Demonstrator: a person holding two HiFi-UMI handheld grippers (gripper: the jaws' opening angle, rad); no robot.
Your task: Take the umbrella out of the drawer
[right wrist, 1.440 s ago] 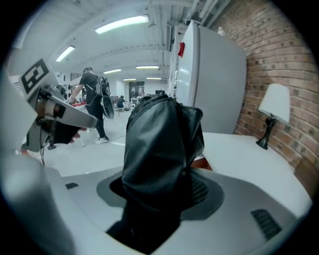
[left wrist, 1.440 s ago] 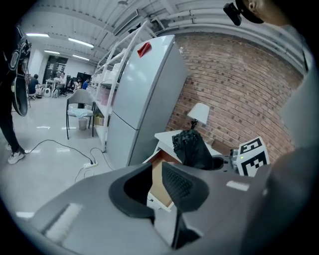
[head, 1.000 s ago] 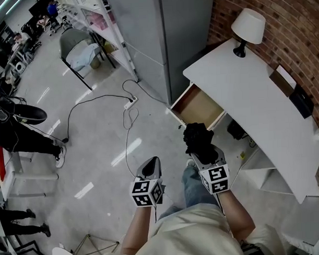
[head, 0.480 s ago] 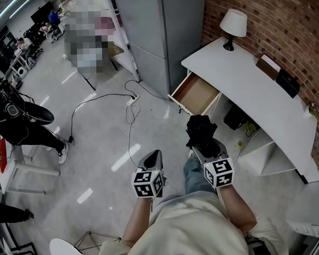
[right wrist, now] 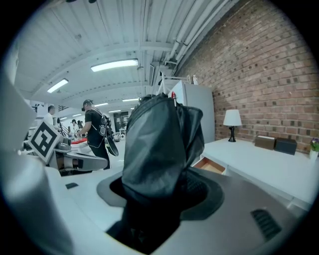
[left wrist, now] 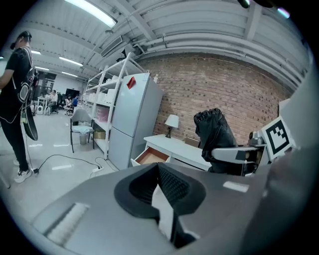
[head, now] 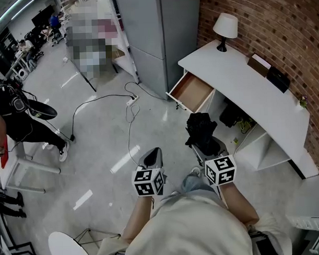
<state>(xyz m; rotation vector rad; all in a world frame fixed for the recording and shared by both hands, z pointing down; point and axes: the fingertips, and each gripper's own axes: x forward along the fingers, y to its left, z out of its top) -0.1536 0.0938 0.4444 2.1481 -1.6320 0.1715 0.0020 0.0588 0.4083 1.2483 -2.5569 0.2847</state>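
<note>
Brick-wall room: bench (head: 241, 79) and open drawer (head: 192, 92) are falling farther ahead of right gripper (head: 204, 143), which is clamping the umbrella (head: 200, 129), already out; left gripper (head: 153, 158) is riding closed, empty.

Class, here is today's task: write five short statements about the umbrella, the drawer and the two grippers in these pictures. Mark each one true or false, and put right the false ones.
1. The right gripper is shut on the black umbrella. True.
2. The drawer of the white desk stands open. True.
3. The umbrella lies in the drawer. False: it is out of the drawer, held above the floor.
4. The left gripper also grips the umbrella. False: its jaws are together with nothing between them.
5. A lamp stands on the desk. True.
</note>
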